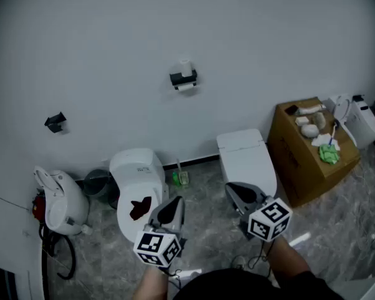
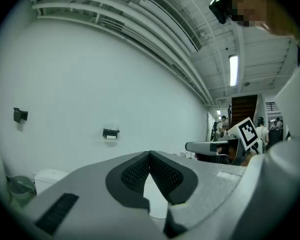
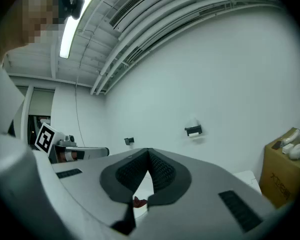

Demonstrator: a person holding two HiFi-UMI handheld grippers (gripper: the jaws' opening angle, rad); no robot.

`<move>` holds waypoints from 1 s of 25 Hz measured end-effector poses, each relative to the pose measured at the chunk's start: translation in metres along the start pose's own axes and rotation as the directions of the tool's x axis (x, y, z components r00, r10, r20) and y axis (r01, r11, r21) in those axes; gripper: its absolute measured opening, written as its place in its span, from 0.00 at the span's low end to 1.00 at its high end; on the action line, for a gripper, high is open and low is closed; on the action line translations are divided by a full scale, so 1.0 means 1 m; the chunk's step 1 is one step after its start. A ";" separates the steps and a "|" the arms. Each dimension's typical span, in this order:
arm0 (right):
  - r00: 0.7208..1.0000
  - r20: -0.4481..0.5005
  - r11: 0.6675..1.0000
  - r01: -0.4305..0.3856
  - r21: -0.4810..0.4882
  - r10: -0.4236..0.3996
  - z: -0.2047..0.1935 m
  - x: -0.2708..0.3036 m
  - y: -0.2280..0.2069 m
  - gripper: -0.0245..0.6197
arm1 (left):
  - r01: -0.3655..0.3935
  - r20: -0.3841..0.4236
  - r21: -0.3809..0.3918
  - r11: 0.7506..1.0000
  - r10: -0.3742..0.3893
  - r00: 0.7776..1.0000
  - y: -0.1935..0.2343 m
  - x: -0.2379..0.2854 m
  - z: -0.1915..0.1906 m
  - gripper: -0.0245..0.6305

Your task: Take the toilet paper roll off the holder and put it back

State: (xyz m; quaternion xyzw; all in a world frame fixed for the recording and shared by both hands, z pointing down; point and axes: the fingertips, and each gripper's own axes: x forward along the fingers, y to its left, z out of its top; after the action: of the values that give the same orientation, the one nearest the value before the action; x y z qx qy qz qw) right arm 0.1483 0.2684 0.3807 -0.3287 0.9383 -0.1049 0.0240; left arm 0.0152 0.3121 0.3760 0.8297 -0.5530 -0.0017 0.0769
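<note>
On the far wall (image 1: 112, 49), the toilet paper roll (image 1: 186, 87) sits in its holder (image 1: 182, 78). Nearer, the left tongs (image 1: 174, 204) and right tongs (image 1: 234, 190) are clenched on nothing, well apart from it.

Toilet paper roll (image 1: 186, 87): white; shows as a short, level bar, small in every view.
Roll state: seated on the holder (image 1: 181, 78), tucked right under its dark top and touching it; nothing grips it.
Holder: black, a low, wide bracket fixed to the plain white wall (image 1: 112, 42), level, well above the floor.
Place, head view: upper middle of the frame.
Place, left gripper view: holder (image 2: 110, 132) left of centre at mid height, with the roll (image 2: 110, 137) a pale strip below it.
Place, right gripper view: holder (image 3: 193, 130) right of centre at mid height, the roll (image 3: 195, 135) just beneath.
Fine detail: too small to tell whether a loose end hangs.
</note>
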 end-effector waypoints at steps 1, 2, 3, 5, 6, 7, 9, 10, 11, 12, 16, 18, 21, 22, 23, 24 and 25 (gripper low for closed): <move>1.000 0.000 1.000 0.001 -0.001 -0.001 0.002 -0.002 -0.002 0.03 | -0.002 -0.001 -0.004 1.000 0.002 1.000 -0.002 0.001 0.001 0.04; 1.000 0.000 1.000 0.002 -0.001 -0.002 0.004 -0.004 -0.003 0.03 | -0.003 -0.002 -0.008 1.000 0.003 1.000 -0.004 0.003 0.001 0.04; 1.000 0.001 1.000 0.001 -0.002 -0.001 0.005 -0.006 -0.005 0.03 | -0.005 -0.001 -0.010 1.000 0.005 1.000 -0.007 0.004 0.002 0.04; 1.000 0.006 1.000 -0.001 -0.003 0.001 0.005 -0.010 -0.010 0.03 | -0.007 0.006 -0.008 1.000 0.008 1.000 -0.012 0.008 0.001 0.04; 1.000 0.009 1.000 -0.002 -0.004 0.002 0.005 -0.013 -0.013 0.03 | -0.010 0.009 -0.008 1.000 0.010 1.000 -0.015 0.010 0.000 0.04; 1.000 0.011 1.000 -0.005 -0.003 0.005 0.005 -0.016 -0.016 0.03 | -0.013 0.012 -0.008 1.000 0.013 1.000 -0.019 0.013 -0.001 0.04; 1.000 0.011 1.000 -0.011 0.002 0.011 0.006 -0.022 -0.024 0.03 | -0.018 0.015 -0.009 1.000 0.018 1.000 -0.027 0.019 -0.001 0.04; 1.000 0.011 1.000 -0.015 0.004 0.015 0.007 -0.025 -0.029 0.03 | -0.022 0.015 -0.008 1.000 0.022 1.000 -0.032 0.023 -0.001 0.04; 1.000 0.013 1.000 -0.020 0.006 0.020 0.006 -0.028 -0.035 0.03 | -0.026 0.015 -0.007 1.000 0.026 1.000 -0.037 0.027 -0.002 0.04; 1.000 0.015 1.000 -0.025 0.007 0.025 0.006 -0.032 -0.041 0.03 | -0.031 0.015 -0.005 0.999 0.032 0.999 -0.042 0.032 -0.004 0.04; 0.999 0.024 0.999 -0.047 0.006 0.047 0.009 -0.045 -0.066 0.03 | -0.045 0.019 0.000 0.999 0.045 0.999 -0.062 0.053 -0.008 0.04; 0.998 0.029 0.998 -0.062 0.009 0.061 0.011 -0.051 -0.079 0.04 | -0.047 0.016 0.004 0.999 0.047 0.999 -0.073 0.065 -0.009 0.04; 0.995 0.040 0.995 -0.092 0.027 0.091 0.014 -0.058 -0.095 0.11 | -0.061 0.006 0.013 0.998 0.061 0.998 -0.087 0.080 -0.011 0.06; 0.994 0.041 0.994 -0.103 0.032 0.102 0.013 -0.060 -0.098 0.12 | -0.065 0.003 0.015 0.998 0.065 0.998 -0.091 0.084 -0.012 0.09; 0.993 0.040 0.993 -0.112 0.036 0.111 0.013 -0.061 -0.102 0.13 | -0.068 -0.001 0.015 0.998 0.068 0.998 -0.094 0.087 -0.013 0.12; 0.992 0.040 0.992 -0.119 0.039 0.118 0.012 -0.061 -0.104 0.13 | -0.071 -0.006 0.013 0.997 0.071 0.997 -0.097 0.090 -0.014 0.13; 0.992 0.038 0.991 -0.125 0.043 0.123 0.011 -0.060 -0.107 0.13 | -0.074 -0.012 0.011 0.997 0.074 0.997 -0.098 0.092 -0.015 0.14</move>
State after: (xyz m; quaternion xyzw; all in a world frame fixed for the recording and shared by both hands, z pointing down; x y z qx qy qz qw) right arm 0.2620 0.2228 0.3911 -0.2710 0.9537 -0.1184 0.0546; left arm 0.1422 0.2660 0.3859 0.8089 -0.5829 0.0090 0.0760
